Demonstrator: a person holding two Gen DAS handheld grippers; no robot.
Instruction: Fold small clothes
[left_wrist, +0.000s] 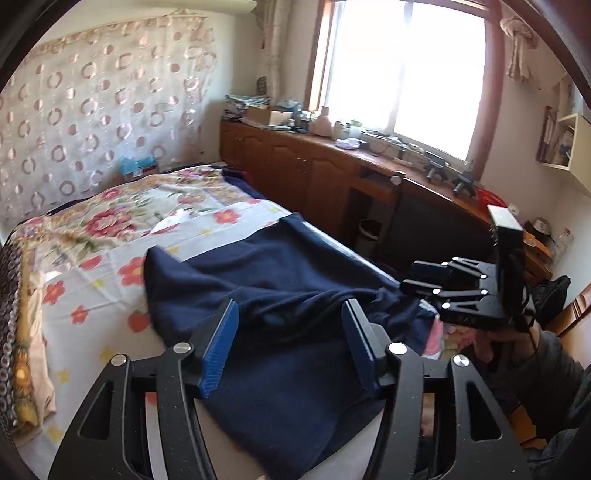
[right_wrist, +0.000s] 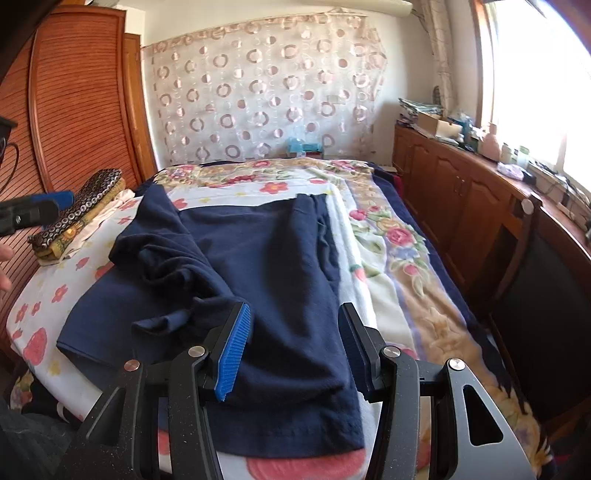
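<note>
Bed (right_wrist: 399, 258): one, covered by a floral sheet, with a wooden wardrobe on its left side and a long wooden counter (left_wrist: 332, 162) under the window on its right.
Navy garment (right_wrist: 258, 266): one, lying on the bed's near half; its right part is spread flat, its left part is bunched and folded over onto itself.
Patterned folded cloth (right_wrist: 79, 206): one small stack at the bed's left edge, apart from the navy garment.
Tools: two.
Left tool (left_wrist: 290, 343): its blue-padded fingers are spread apart above the rumpled near part of the garment; nothing is pinched between them.
Right tool (right_wrist: 293, 347): its fingers are spread over the garment's near right part; the cloth lies beneath and between them, and no pad presses on it.
Person: one hand (left_wrist: 491, 343) and a dark sleeve show in the left wrist view, holding the right tool's handle.
</note>
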